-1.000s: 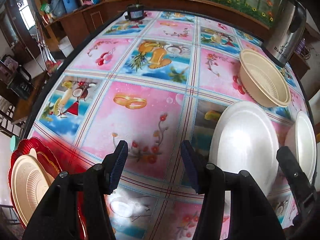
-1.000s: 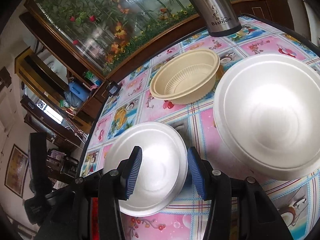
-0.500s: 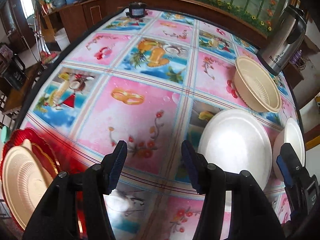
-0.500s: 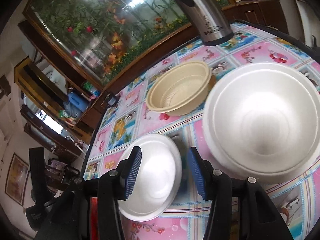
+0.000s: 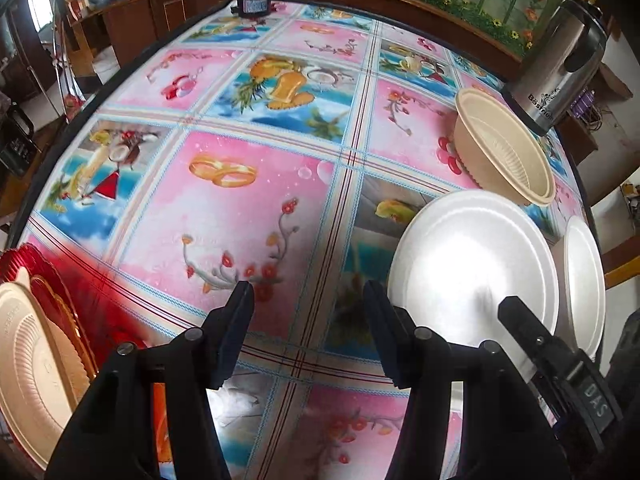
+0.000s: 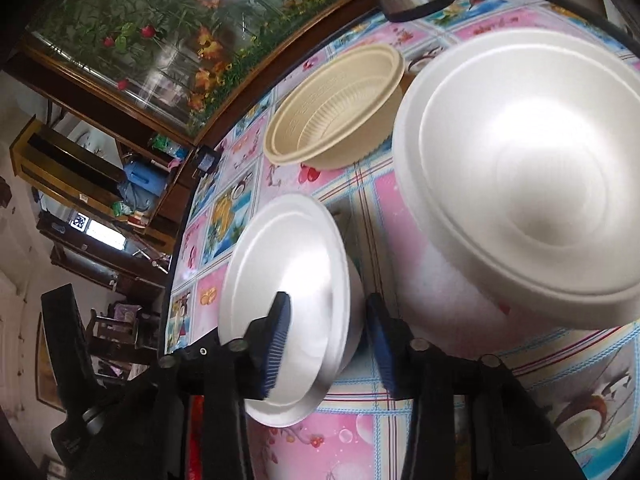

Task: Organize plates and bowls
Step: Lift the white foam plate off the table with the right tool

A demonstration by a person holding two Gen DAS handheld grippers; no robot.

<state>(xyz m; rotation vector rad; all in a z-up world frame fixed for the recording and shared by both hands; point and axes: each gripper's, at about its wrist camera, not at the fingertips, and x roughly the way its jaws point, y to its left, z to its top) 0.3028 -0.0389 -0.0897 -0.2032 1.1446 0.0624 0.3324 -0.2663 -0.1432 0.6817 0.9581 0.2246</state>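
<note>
A small white foam bowl (image 6: 288, 272) sits on the patterned tablecloth and looks tipped towards the camera. My right gripper (image 6: 326, 340) straddles its near wall, one pad inside and one outside. The jaws are closing, and a thin gap still shows at the outer pad. The left wrist view has the same small white foam bowl (image 5: 472, 264) with a right finger (image 5: 520, 328) over it. Right of it stand a larger white foam bowl (image 6: 520, 168) and, behind, a beige ribbed bowl (image 6: 336, 108). My left gripper (image 5: 308, 320) hovers open over bare cloth.
A red plate (image 5: 16, 256) carrying a beige plate (image 5: 32, 368) lies at the table's left edge. A steel kettle (image 5: 560, 60) stands at the far right by the beige ribbed bowl (image 5: 500, 152). A small dark object (image 5: 254, 2) sits at the far edge.
My right gripper has sunk onto the small white bowl and its jaws have narrowed around the near wall. The bowl now looks tipped. My left gripper has stayed in place, still open.
</note>
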